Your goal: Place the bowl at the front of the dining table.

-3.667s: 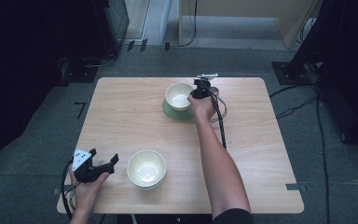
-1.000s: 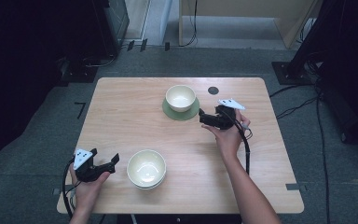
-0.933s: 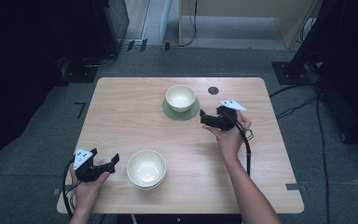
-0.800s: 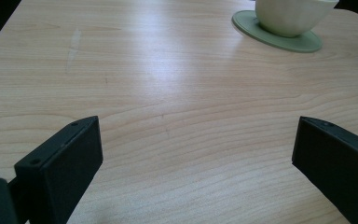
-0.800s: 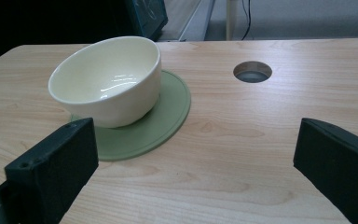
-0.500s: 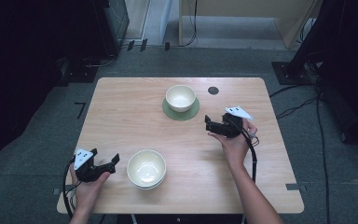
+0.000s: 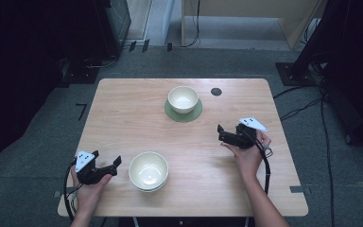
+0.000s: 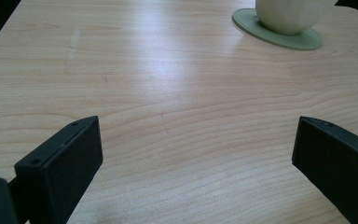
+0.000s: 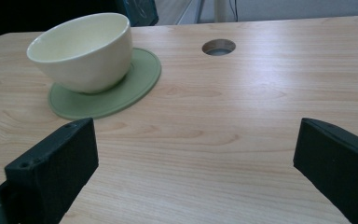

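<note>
The right gripper (image 7: 226,135) is seen at the centre right of the high view, held in the person's right hand (image 7: 248,153) above the wooden table (image 7: 123,118). Its jaws are spread wide and nothing is held between them; in the right gripper view (image 9: 191,163) only bare wood is seen in the gap. A grey three-cornered plate (image 7: 252,124) is carried on top of it, and a black cable (image 7: 266,165) is trailed back along the forearm.

The left gripper (image 7: 108,166) is found at the lower left of the high view, held in the left hand (image 7: 89,191) near the table's front edge. Its jaws are likewise parted wide and empty, as is shown in the left gripper view (image 8: 196,158).

Just to the right of the left gripper, in the lower centre of the high view, a cream bowl (image 7: 148,171) is set on the table; a second rim seems to lie beneath it, though this cannot be told for certain.

In the upper centre, another cream bowl (image 7: 183,99) is stood upright on a green round mat (image 7: 183,115), well apart from both grippers. The same bowl (image 9: 81,51) and mat (image 9: 135,81) are seen at the upper left of the right gripper view. A small round hole (image 7: 216,91) in the tabletop is seen just right of the mat.
</note>
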The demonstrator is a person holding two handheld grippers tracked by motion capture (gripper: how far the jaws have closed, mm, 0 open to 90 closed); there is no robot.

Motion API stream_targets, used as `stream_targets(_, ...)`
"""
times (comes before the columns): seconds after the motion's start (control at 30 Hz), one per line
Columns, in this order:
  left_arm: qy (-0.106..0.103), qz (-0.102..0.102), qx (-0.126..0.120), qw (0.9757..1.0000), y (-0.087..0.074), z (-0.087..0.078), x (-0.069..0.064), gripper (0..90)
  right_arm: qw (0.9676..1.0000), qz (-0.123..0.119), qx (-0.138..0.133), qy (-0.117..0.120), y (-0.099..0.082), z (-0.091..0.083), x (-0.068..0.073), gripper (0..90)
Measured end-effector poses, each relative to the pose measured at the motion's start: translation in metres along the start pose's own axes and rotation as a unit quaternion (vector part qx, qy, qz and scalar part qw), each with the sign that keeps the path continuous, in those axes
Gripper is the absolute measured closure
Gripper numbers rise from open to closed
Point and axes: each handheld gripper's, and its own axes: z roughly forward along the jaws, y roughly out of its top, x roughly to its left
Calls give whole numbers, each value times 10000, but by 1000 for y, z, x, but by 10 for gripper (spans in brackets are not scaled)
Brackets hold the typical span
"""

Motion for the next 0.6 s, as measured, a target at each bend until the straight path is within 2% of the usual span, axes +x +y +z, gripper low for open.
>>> stream_targets(0.6, 23, 14, 12, 10000, 0, 0, -1, 16, 9998, -22, -50, -187, -25, -31, -26, 1)
